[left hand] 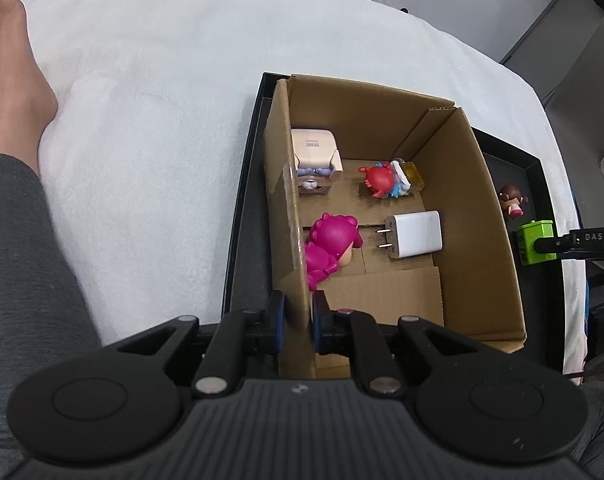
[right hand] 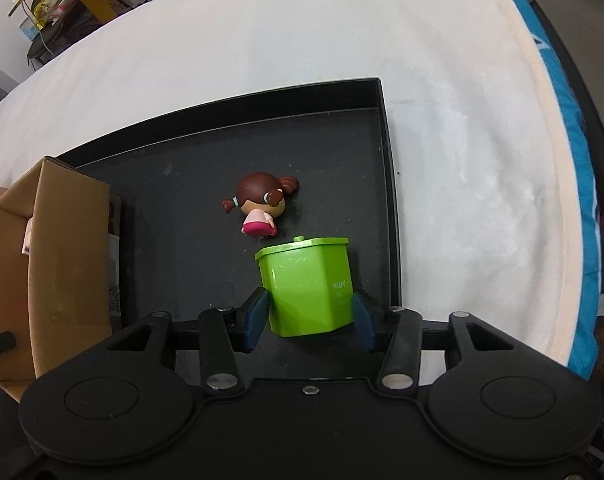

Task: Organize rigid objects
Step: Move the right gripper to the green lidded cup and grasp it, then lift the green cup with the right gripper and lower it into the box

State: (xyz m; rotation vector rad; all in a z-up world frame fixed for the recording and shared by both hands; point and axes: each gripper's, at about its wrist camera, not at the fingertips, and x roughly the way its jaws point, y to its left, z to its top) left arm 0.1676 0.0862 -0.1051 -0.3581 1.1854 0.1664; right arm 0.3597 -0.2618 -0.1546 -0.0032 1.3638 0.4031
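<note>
My left gripper is shut on the left wall of a cardboard box that stands in a black tray. Inside the box lie a pink doll, a white charger, a red crab toy and a beige toy chair. In the right wrist view my right gripper is closed around a green toy bin, both pads against its sides. A brown-haired doll lies on the tray just beyond the bin. The bin and doll also show in the left wrist view.
The tray sits on a white blanket over a bed. A person's leg and bare foot lie at the left. The box edge stands left of the right gripper. A blue bed edge runs at the right.
</note>
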